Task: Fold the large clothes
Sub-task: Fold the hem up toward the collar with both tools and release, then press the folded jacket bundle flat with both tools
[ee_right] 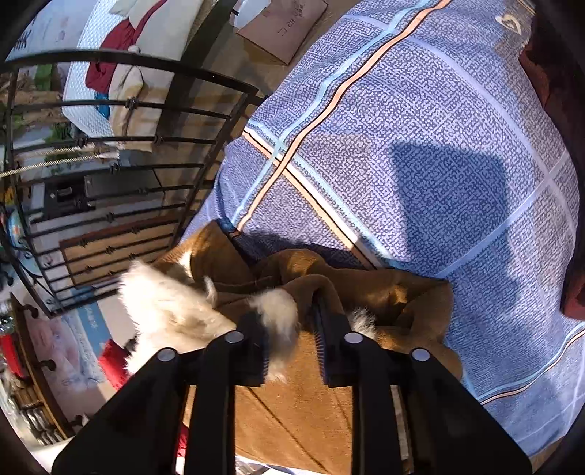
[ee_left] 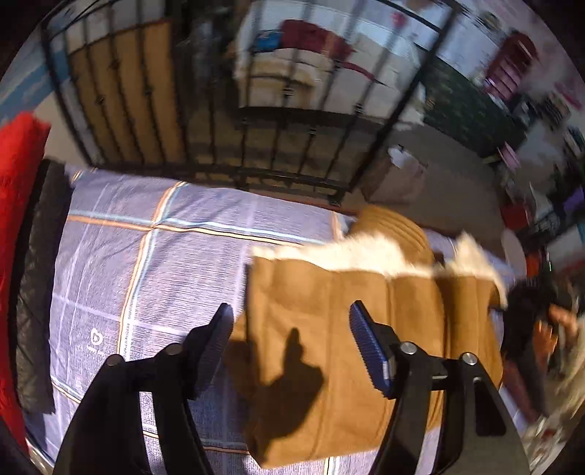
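A tan coat (ee_left: 329, 329) with a white fur lining (ee_left: 347, 252) lies folded on the blue plaid bed sheet (ee_left: 164, 255). My left gripper (ee_left: 290, 339) hangs above the coat's left edge, open wide, with nothing between its fingers and its shadow on the cloth. In the right wrist view the coat (ee_right: 292, 413) is bunched up, its fur (ee_right: 168, 310) spilling to the left. My right gripper (ee_right: 292, 347) sits low on it, its jaws a little apart. A fur tuft lies against the left finger, brown cloth drapes over the right fingertip, and a gap shows between them.
A black metal bed rail (ee_left: 256, 120) runs along the far edge of the bed. A red garment (ee_left: 18, 219) and a dark jacket (ee_left: 40, 292) lie at the sheet's left side. A cardboard box (ee_right: 285, 29) stands on the floor beyond the rail (ee_right: 128, 146).
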The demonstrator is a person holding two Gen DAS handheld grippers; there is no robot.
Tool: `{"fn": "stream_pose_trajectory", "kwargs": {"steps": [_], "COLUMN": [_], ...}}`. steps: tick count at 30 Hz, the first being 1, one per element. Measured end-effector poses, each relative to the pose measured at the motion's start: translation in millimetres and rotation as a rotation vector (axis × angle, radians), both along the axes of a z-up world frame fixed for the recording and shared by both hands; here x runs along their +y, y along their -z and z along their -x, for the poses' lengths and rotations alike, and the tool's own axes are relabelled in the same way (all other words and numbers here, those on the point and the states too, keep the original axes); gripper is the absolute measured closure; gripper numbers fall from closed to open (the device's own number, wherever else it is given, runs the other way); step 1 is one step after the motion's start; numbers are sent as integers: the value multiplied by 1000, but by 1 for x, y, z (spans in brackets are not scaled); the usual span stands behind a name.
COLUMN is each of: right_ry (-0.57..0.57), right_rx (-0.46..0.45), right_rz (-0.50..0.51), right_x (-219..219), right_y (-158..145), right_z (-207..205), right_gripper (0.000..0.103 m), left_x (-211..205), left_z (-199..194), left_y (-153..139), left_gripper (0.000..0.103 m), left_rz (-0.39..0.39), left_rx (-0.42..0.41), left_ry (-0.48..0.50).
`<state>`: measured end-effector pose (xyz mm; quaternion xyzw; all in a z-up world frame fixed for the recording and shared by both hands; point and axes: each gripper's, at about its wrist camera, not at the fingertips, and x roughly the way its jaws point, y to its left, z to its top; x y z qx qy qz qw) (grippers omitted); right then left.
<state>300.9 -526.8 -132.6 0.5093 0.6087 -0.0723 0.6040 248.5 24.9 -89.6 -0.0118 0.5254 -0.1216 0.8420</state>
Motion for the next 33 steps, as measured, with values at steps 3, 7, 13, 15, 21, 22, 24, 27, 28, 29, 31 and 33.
{"fn": "stream_pose_trajectory", "kwargs": {"steps": [3, 7, 13, 15, 21, 22, 24, 27, 28, 29, 31, 33], "right_ry": [68, 32, -258, -417, -804, -801, -796, -822, -830, -830, -831, -830], "right_rx": [-21, -85, -274, -348, -467, -441, -427, -405, -399, -384, -320, -239], "right_rz": [-27, 129, 482, 512, 581, 583, 553, 571, 575, 575, 574, 589], "right_x": [-1, -8, 25, 63, 175, 178, 181, 183, 184, 182, 184, 187], "right_y": [-10, -51, -130, -139, -112, -102, -87, -71, -69, -65, -56, -47], "right_z": [8, 12, 34, 57, 128, 130, 127, 112, 108, 102, 88, 70], "right_gripper": [61, 36, 36, 36, 36, 36, 36, 36, 36, 36, 35, 32], "left_x": [-66, -103, -102, -103, -118, -119, -121, -127, -128, -126, -119, -115], "left_z": [51, 83, 108, 112, 112, 111, 106, 88, 81, 71, 51, 34], "left_y": [9, 42, 52, 45, 49, 52, 61, 77, 82, 91, 104, 110], "left_gripper": [29, 29, 29, 29, 29, 30, 30, 29, 29, 24, 20, 19], "left_rz": [-35, -31, -36, -47, -125, -125, -121, -192, -208, -207, -198, -211], "left_rx": [-55, 19, 30, 6, -33, -22, -8, -10, 1, 34, 72, 87], "left_ry": [145, 93, 53, 65, 101, 94, 90, 83, 71, 56, -5, -58]}}
